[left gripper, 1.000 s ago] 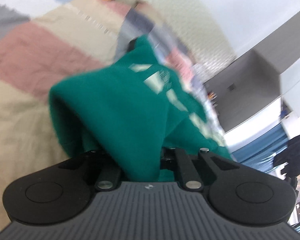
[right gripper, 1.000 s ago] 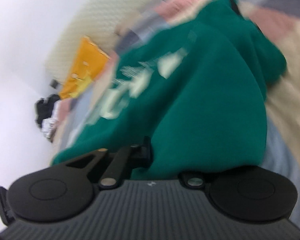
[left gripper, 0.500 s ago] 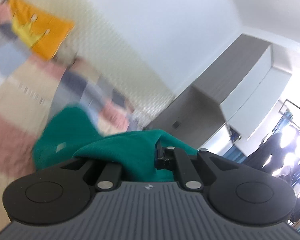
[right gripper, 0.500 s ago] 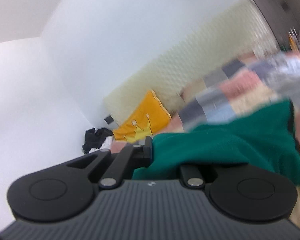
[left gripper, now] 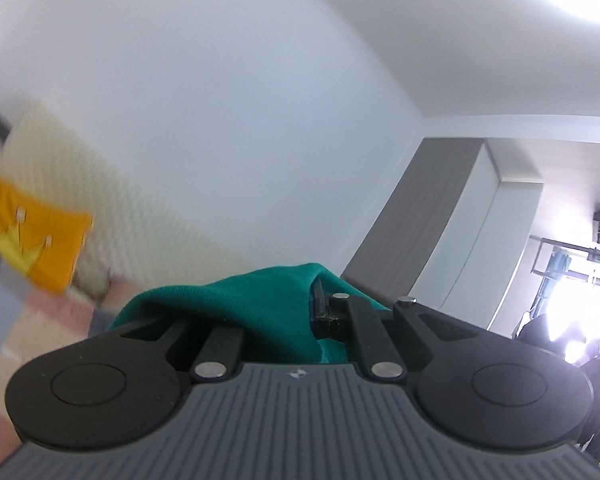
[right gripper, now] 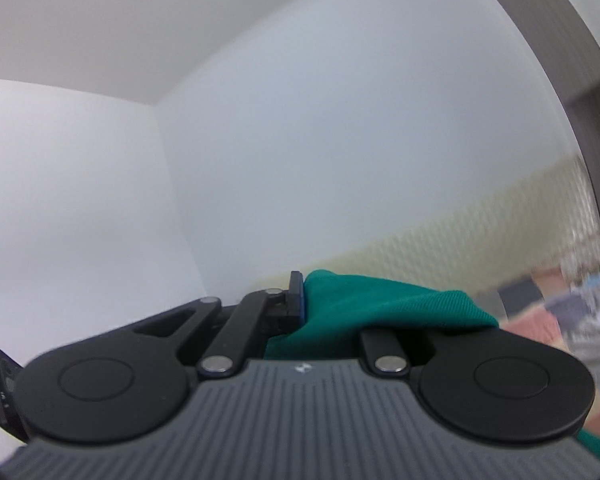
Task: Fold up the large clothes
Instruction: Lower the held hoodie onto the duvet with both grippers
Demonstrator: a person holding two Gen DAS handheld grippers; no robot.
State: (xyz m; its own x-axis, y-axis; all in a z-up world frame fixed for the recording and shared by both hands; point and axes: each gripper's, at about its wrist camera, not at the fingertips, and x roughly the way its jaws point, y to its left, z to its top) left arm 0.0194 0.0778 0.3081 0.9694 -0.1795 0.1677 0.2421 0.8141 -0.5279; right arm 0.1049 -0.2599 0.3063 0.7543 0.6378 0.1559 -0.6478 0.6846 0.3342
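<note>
A white wall point(left gripper: 228, 92) fills most of both wrist views, with a pale quilted headboard point(right gripper: 480, 236) running along its base and a tall grey-and-white wardrobe point(left gripper: 440, 216) off to one side. Below that lies the bed, covered in a patchwork quilt of pink, beige and blue-grey squares point(left gripper: 32, 316), on which an orange cushion with a yellow crown point(left gripper: 32, 236) leans against the headboard.

The task's thing, a large green knitted-cotton sweatshirt point(left gripper: 260, 312), is held up off the bed between the two hands. The left tongs point(left gripper: 296, 316) are clamped narrow on one bunched edge of it, cloth draping over the near finger. The right tongs point(right gripper: 324, 312) pinch another edge point(right gripper: 380, 304) the same way, nearly closed on the fabric.

As a judgement: the garment looks soft, limp and fairly thick, light enough to lift yet heavy enough to sag and swing. It will not keep a shape by itself, so it needs to be spread flat on the quilt before any crease holds. The best places to grip are firm seams: shoulders or hem corners, well apart, so the body hangs square. Bunched pinches like these risk a twisted drape.
</note>
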